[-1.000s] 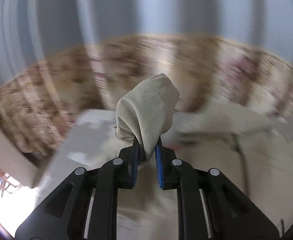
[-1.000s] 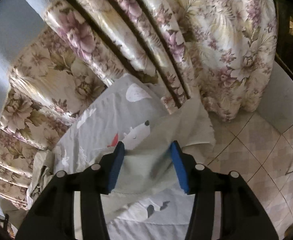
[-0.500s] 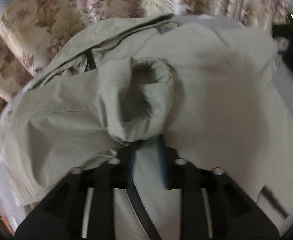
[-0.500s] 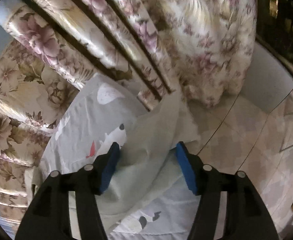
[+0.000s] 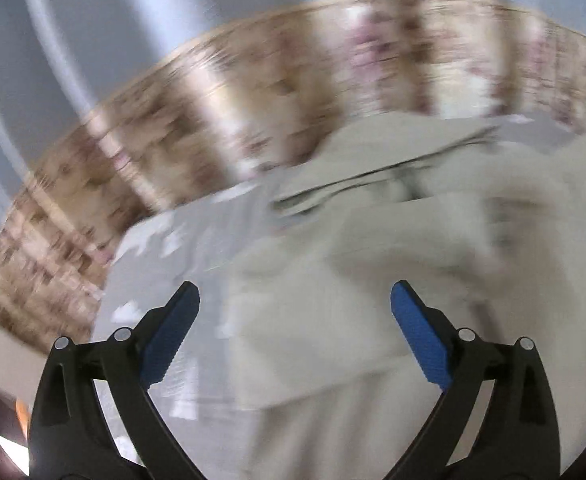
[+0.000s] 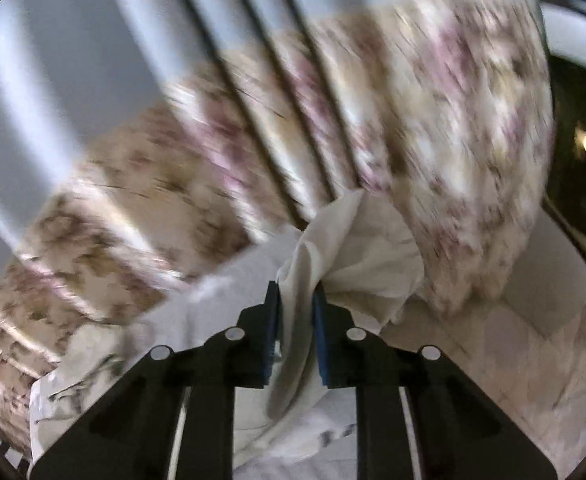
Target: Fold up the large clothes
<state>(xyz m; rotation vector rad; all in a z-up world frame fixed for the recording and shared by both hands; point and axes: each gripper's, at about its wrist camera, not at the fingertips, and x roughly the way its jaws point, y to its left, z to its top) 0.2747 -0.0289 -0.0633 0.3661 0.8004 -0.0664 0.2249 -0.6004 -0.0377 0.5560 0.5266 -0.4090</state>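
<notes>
While the left gripper (image 5: 295,300) gaped wide above the jacket (image 5: 373,280), the right gripper (image 6: 296,300) pinched what was probably its hem at frame centre.

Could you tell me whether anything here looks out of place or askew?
Nothing looks damaged or spilled. The beige jacket lies rumpled and unfolded on the bedsheet, and the right gripper pinches a bunched edge of it. Both views are motion-blurred.
</notes>
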